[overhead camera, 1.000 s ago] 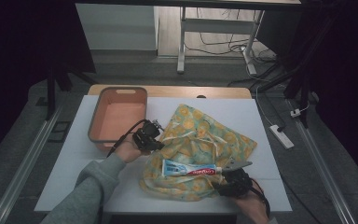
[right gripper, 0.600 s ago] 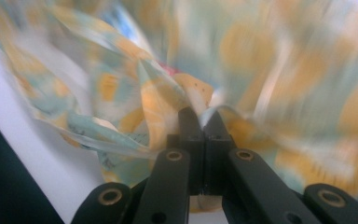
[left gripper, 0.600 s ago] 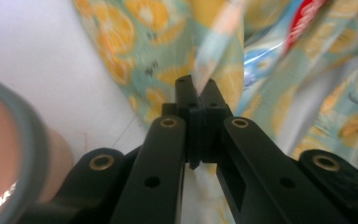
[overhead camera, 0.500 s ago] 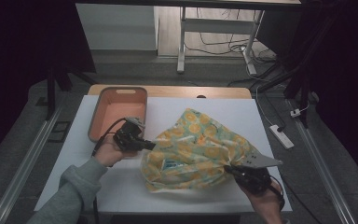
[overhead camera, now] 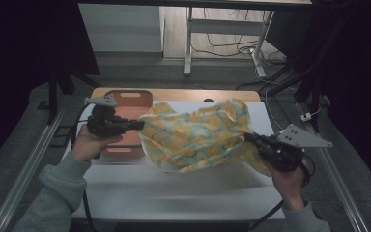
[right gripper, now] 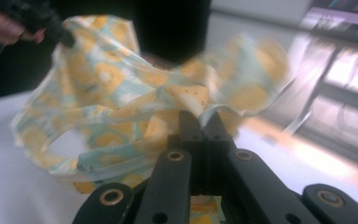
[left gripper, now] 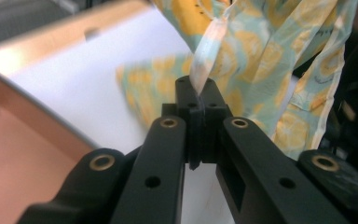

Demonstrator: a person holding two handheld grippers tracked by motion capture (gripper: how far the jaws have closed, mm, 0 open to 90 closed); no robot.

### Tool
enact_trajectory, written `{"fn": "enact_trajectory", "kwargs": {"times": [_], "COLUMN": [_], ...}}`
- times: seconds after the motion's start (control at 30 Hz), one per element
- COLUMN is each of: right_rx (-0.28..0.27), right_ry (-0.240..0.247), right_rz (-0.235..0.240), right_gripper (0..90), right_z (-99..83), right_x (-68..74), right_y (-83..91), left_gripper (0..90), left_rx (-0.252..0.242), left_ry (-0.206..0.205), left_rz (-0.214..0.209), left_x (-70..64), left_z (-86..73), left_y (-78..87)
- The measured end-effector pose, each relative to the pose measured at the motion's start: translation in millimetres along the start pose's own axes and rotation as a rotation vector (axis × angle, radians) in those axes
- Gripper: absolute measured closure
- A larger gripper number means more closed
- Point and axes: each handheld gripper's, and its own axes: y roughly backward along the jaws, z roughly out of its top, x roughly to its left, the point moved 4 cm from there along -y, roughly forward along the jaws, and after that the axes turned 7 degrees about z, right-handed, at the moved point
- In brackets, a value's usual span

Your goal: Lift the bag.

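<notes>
Left gripper (overhead camera: 137, 124) at left of table, held level in the hand (overhead camera: 92, 145), jaws pointing toward the right gripper. Jaws clenched on a pale strip at the edge of the yellow-and-teal patterned bag (overhead camera: 198, 135); in the left gripper view (left gripper: 199, 105) strip pinched between the black jaw tips, rising from them toward the bag (left gripper: 270, 60). Grey three-cornered plate on top of the gripper. Orange tray (overhead camera: 131, 96) directly behind and below the left gripper, partly covered by it; inner wall of tray (left gripper: 23, 154) low beside the jaws in the left gripper view.

Bag stretched between the two grippers, lifted clear of the white table (overhead camera: 174, 188) along most of its span, sagging in the middle, lowest fold close above the table surface. Contents of bag not discernible. Fabric blurred in places.

Right gripper (overhead camera: 250, 139) at right of table, gripped by the right hand (overhead camera: 290, 176), jaws pointing back toward the left gripper. Jaws closed on the opposite edge of the bag; in the right gripper view (right gripper: 199, 122) jaw tips pressed together with a fold of the bag (right gripper: 121, 102) caught between them, rest of the bag billowing ahead. Left gripper (right gripper: 67, 39) at the far top corner of that view, at the bag's other end. Grey sleeves on both forearms.
</notes>
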Motion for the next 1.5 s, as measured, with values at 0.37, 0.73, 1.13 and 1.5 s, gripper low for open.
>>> {"fn": "enact_trajectory", "kwargs": {"times": [0.37, 0.73, 1.13, 1.5], "right_rx": [0.039, 0.268, 0.167, 0.195], "right_ry": [-0.058, -0.166, -0.185, -0.14], "right_rz": [-0.098, -0.077, -0.016, 0.049], "right_gripper": [90.0, 89.7, 36.5, 31.8], "right_z": [16.8, -73.1, -59.2, -81.5], "right_x": [-63.0, -82.2, -74.3, -38.5], "right_y": [-28.6, -84.6, -63.5, -34.3], "left_gripper": [89.3, 88.5, 14.7, 16.6], "left_rx": [-0.067, 0.147, -0.007, 0.065], "left_ry": [0.023, 0.06, 0.006, 0.001], "left_rz": [0.06, 0.083, 0.15, 0.211], "left_x": [11.5, 31.3, 27.7, 13.2], "left_z": [33.1, -10.1, -10.0, -79.5], "left_y": [-4.9, -98.1, -64.3, -33.0]}}
